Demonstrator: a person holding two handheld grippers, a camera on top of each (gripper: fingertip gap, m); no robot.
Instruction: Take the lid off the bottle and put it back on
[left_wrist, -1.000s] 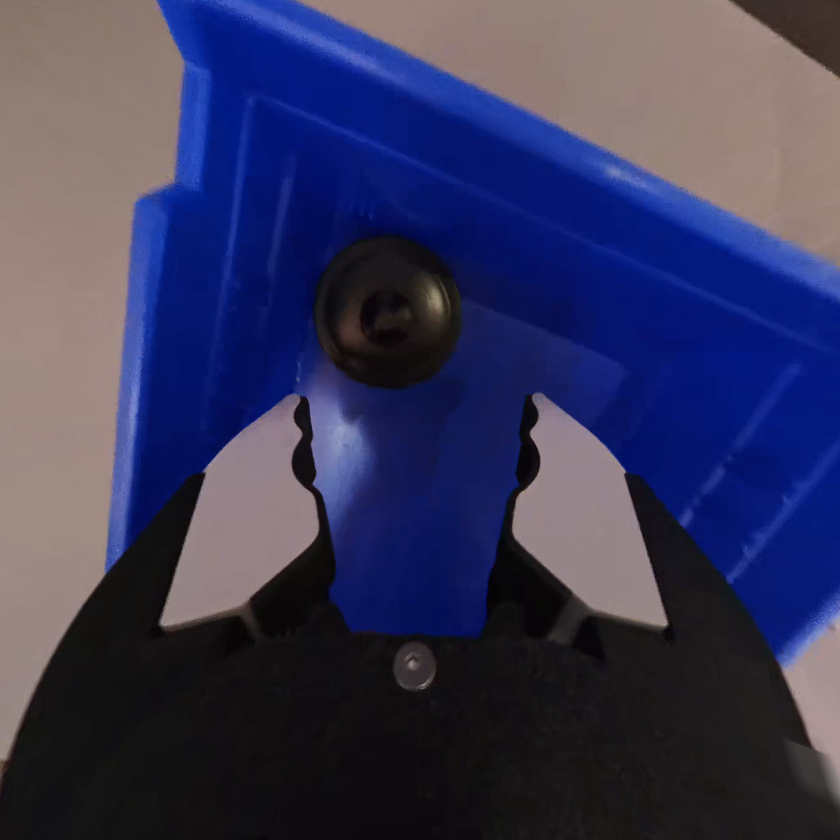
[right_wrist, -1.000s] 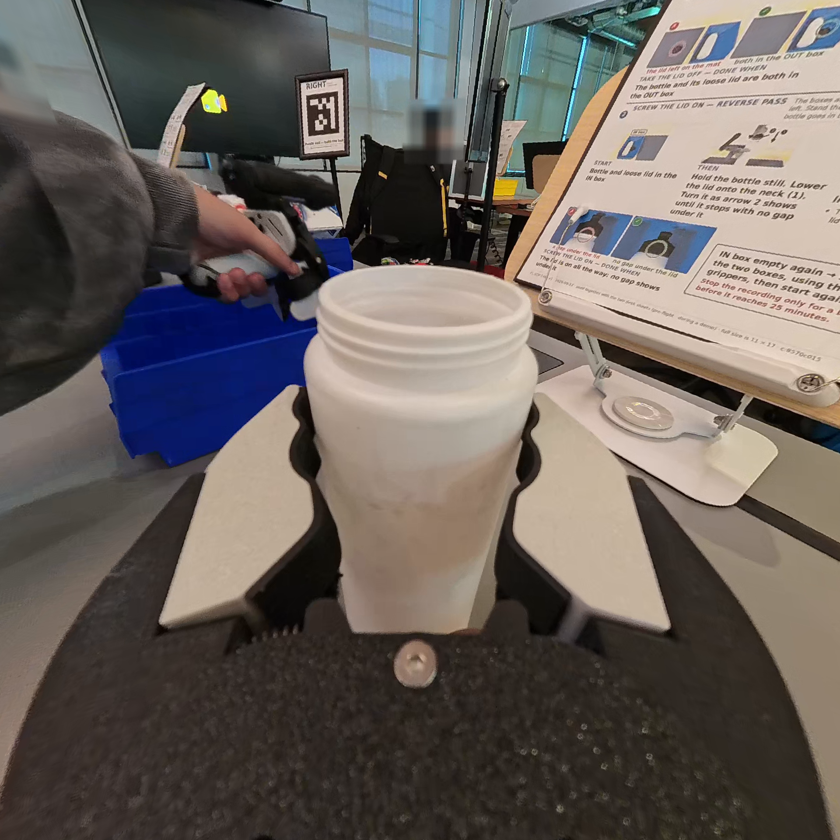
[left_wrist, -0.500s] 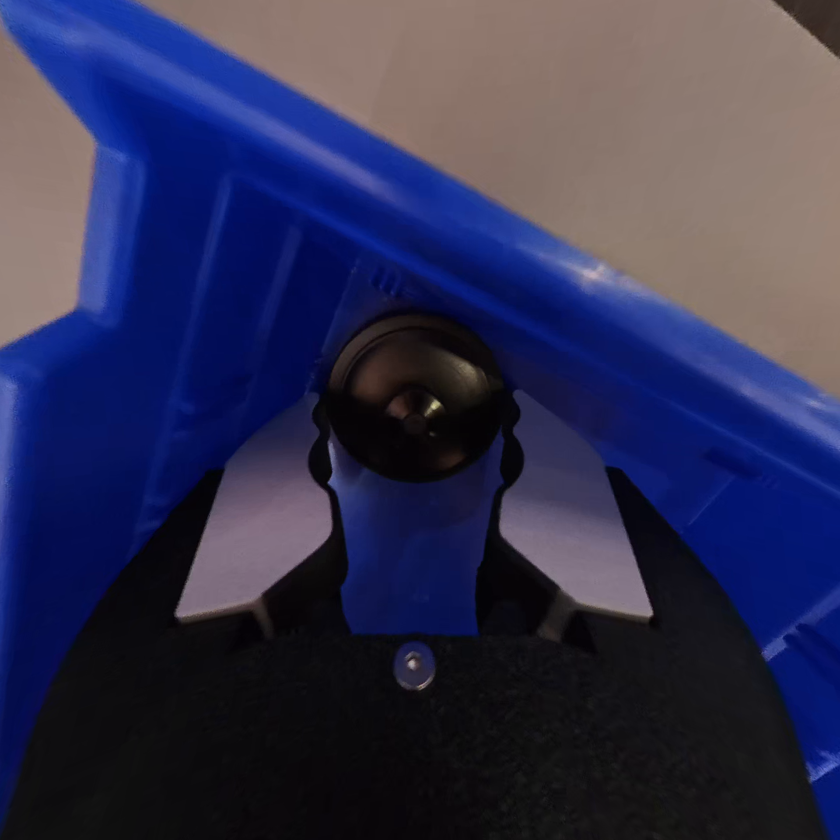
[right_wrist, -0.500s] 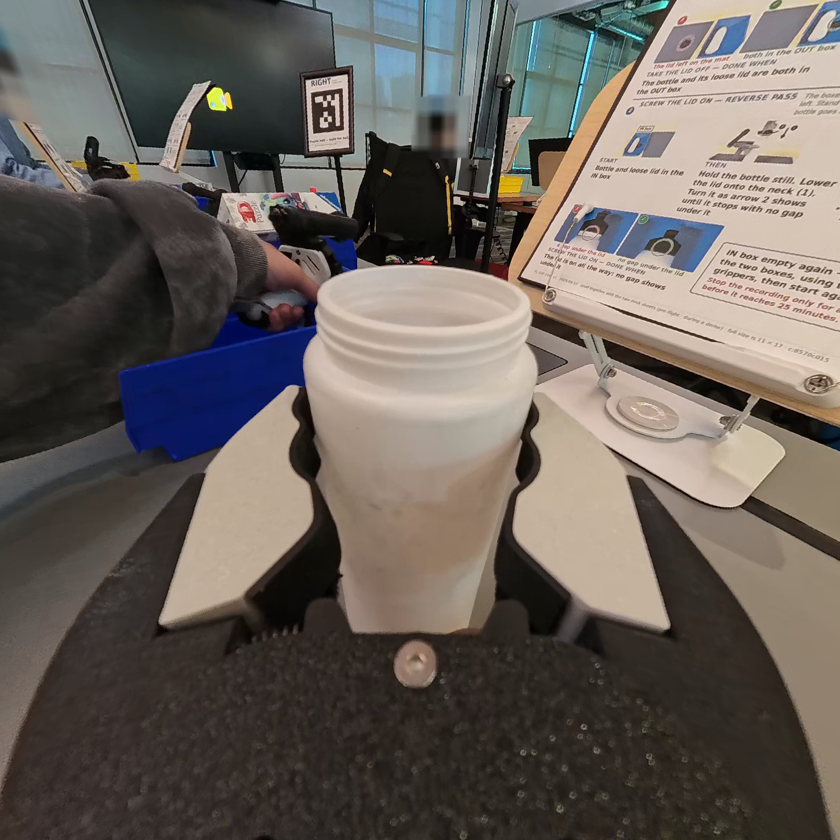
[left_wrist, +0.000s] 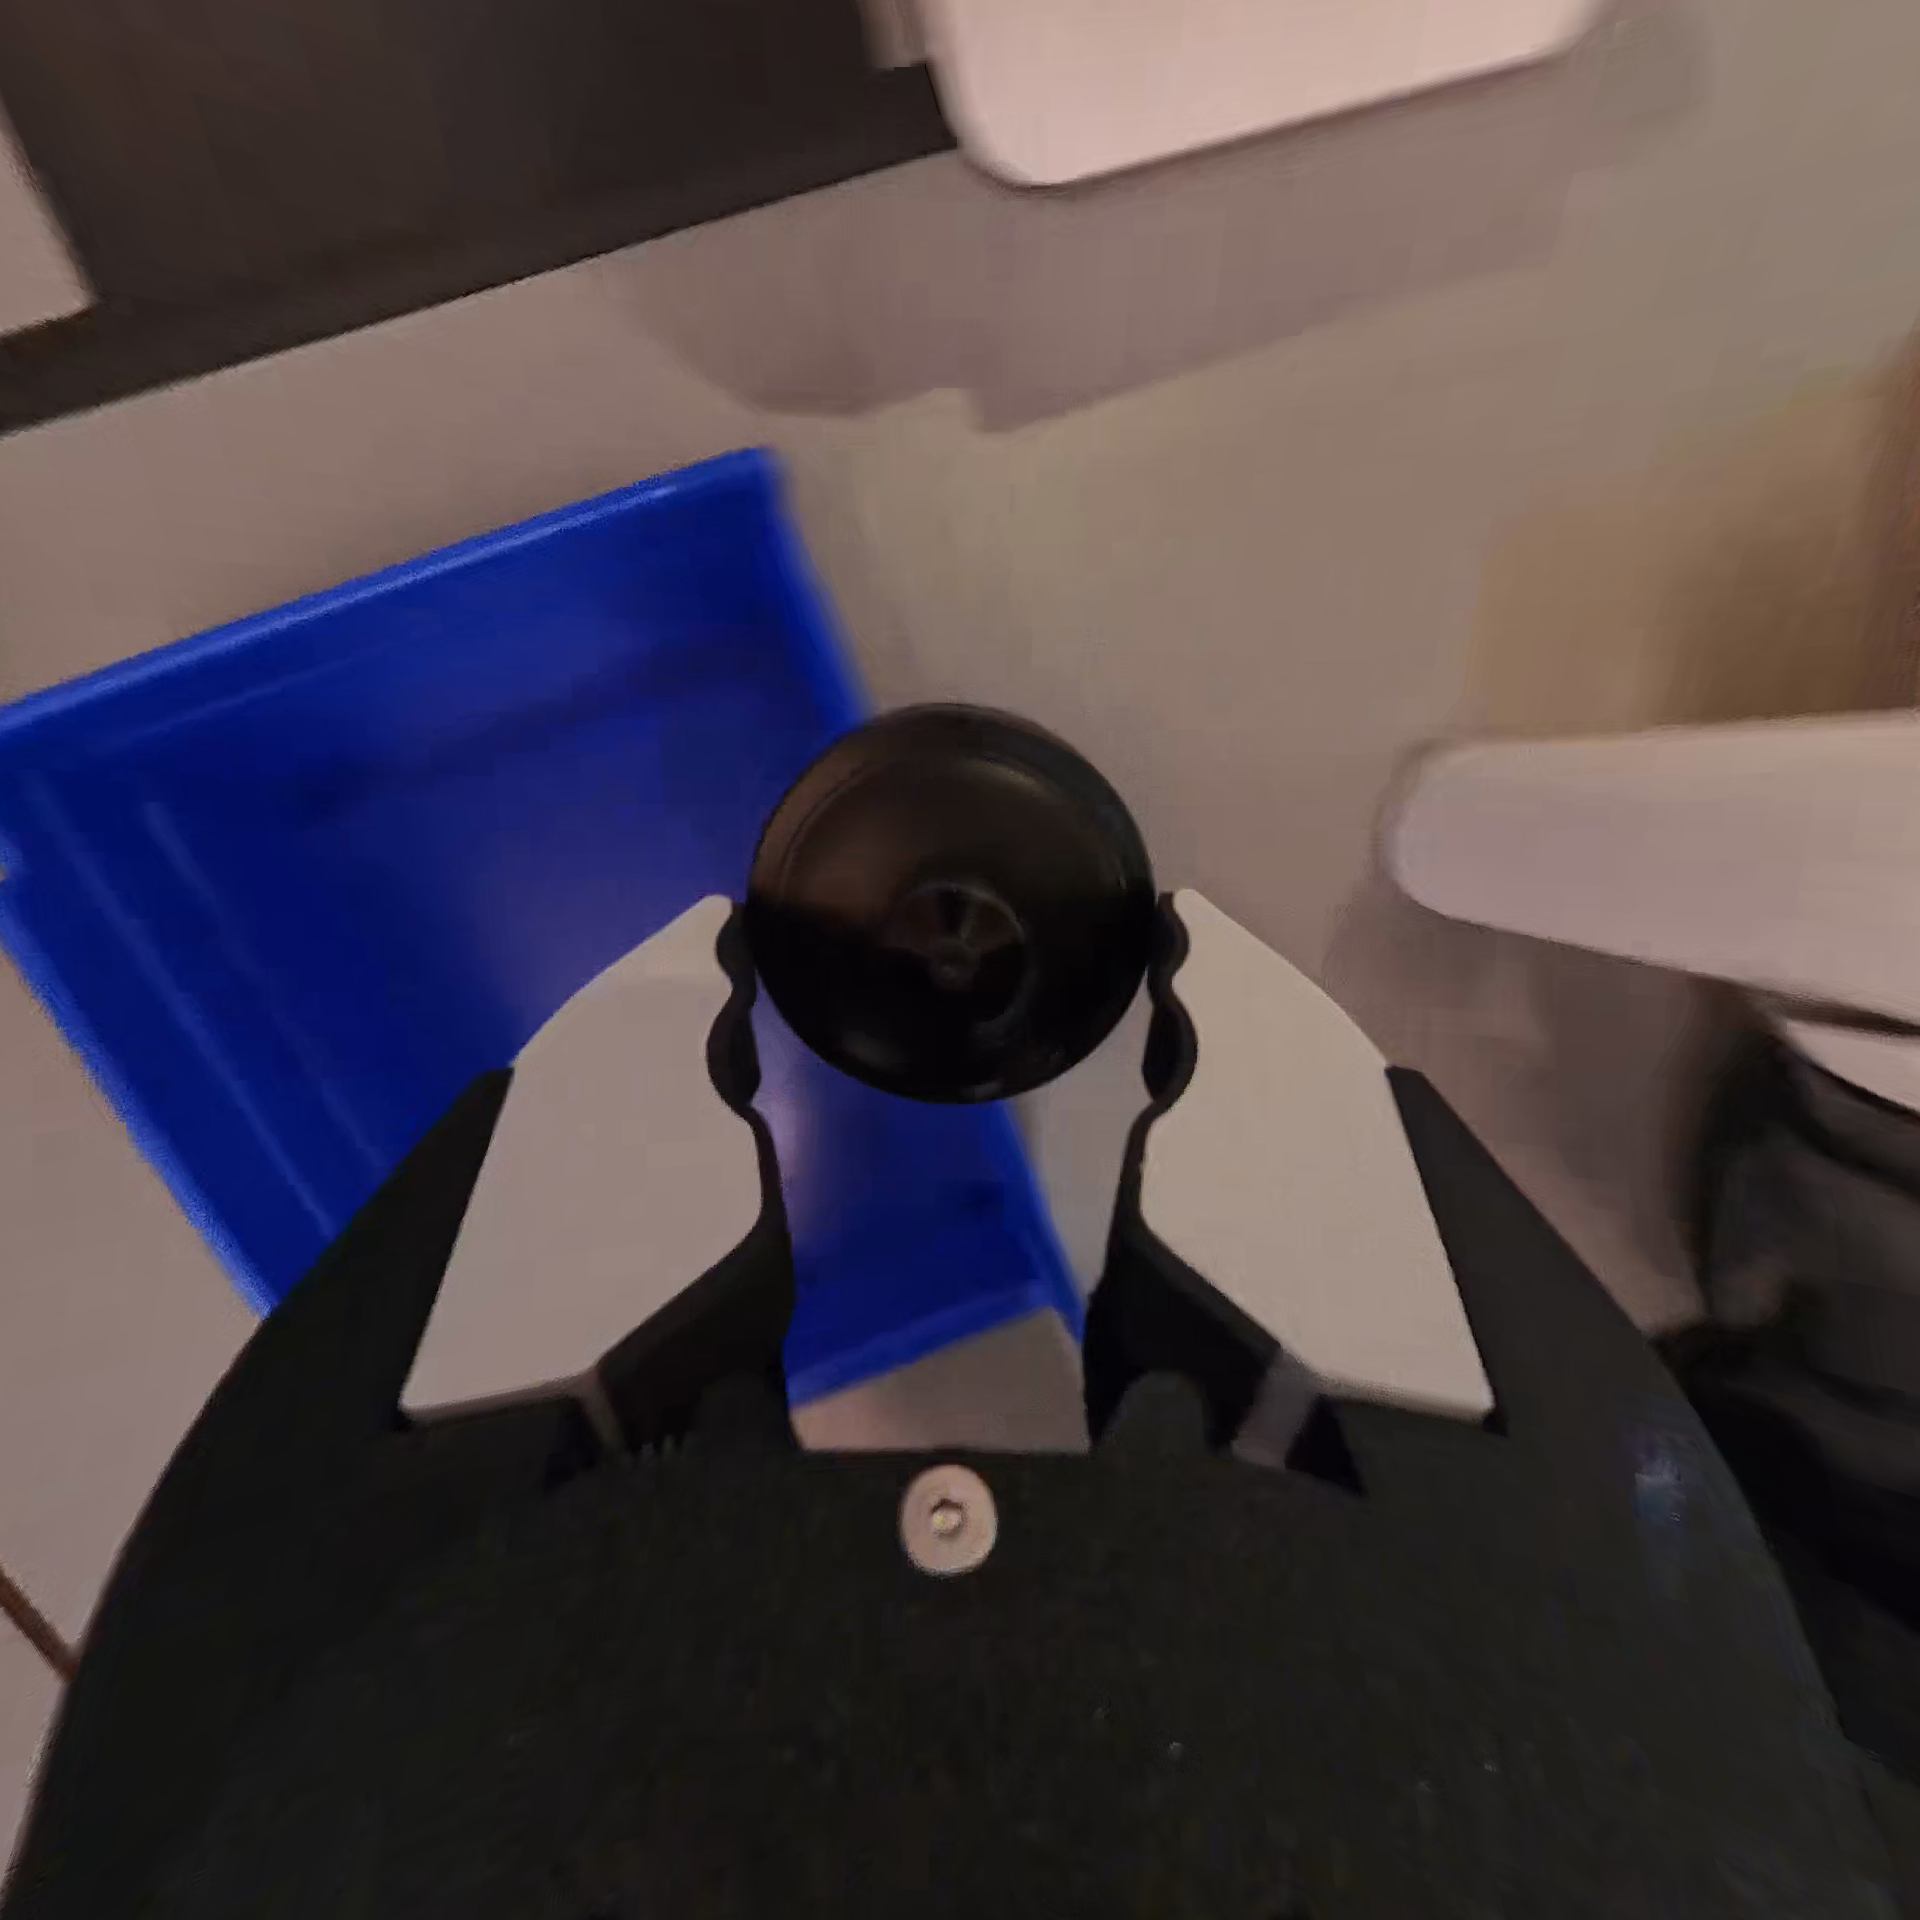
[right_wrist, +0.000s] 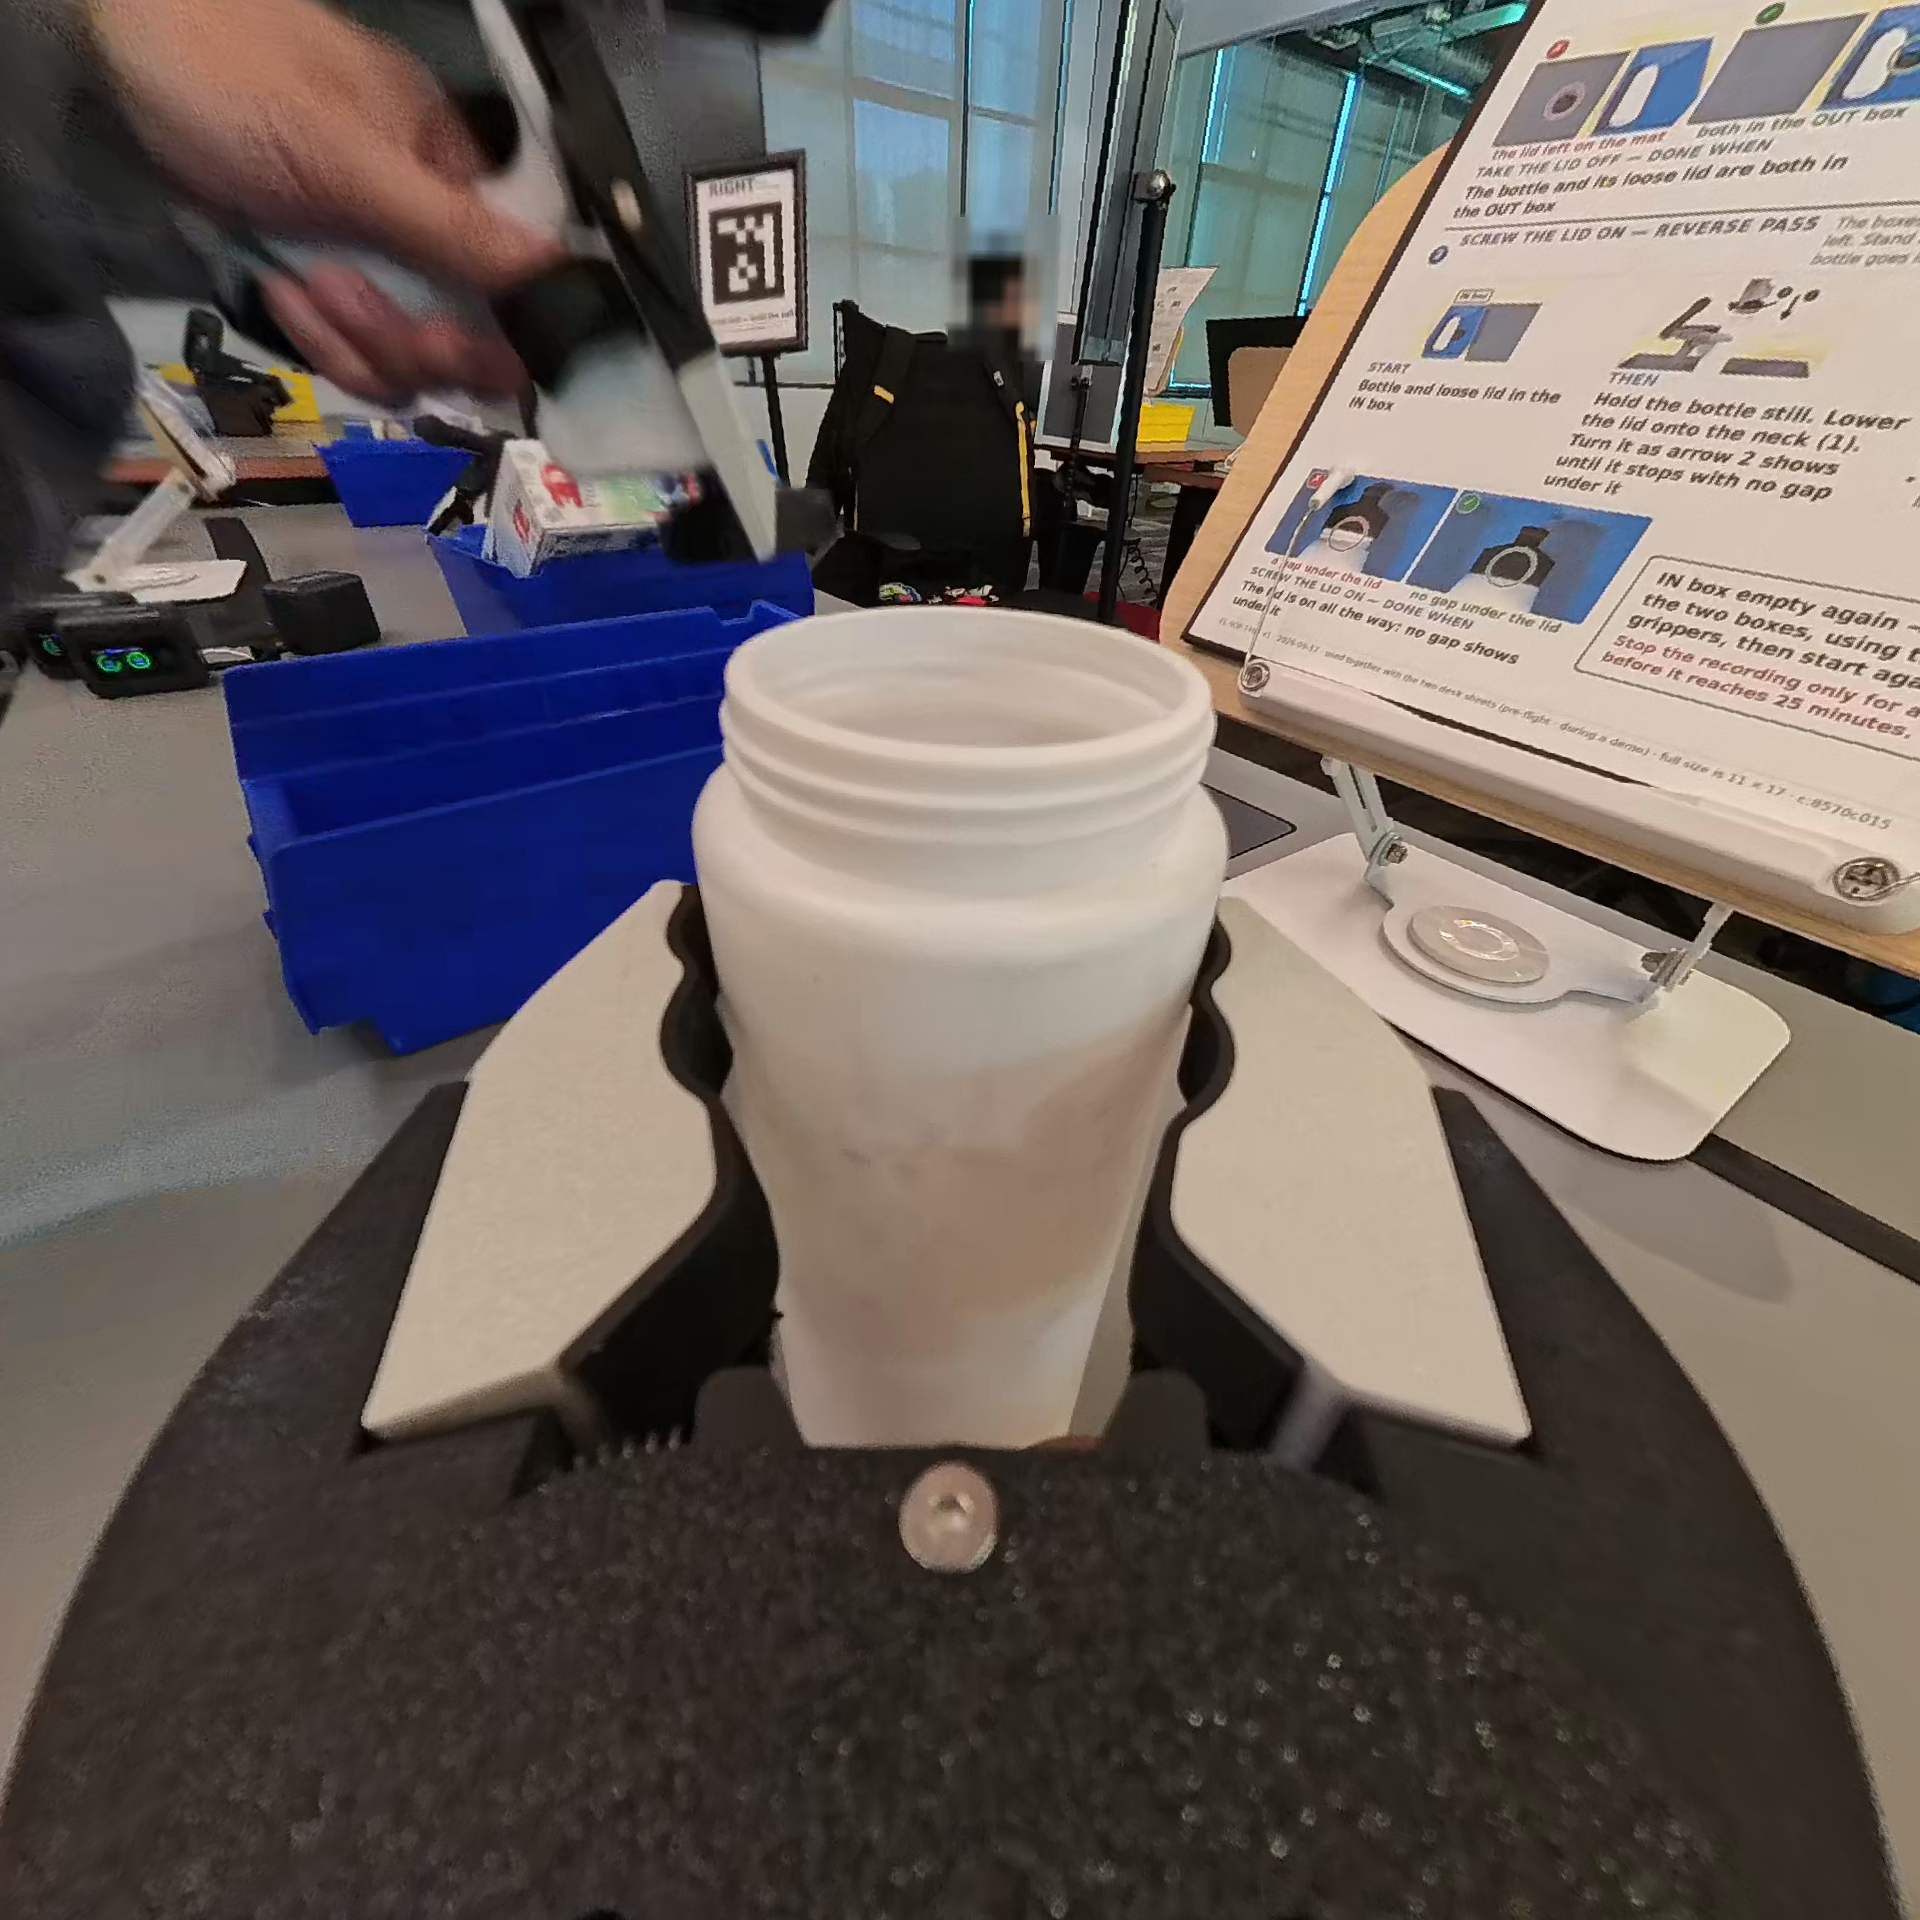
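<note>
Left gripper (left_wrist: 951, 914) pinches round black plastic lid (left_wrist: 948, 902) above blue plastic bin (left_wrist: 436, 852) — only right view shows right gripper (right_wrist: 956, 997) clamping open white plastic bottle (right_wrist: 961, 966) — printed instruction sheet (right_wrist: 1683, 416) behind.

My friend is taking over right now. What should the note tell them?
Left tool: shut on the black lid, lifted above the blue bin.
Right tool: shut on the white bottle, upright, neck open.
Done: lid is off the bottle and picked up.
Left: carry the lid over, lower it onto the neck, and screw it on.
</note>
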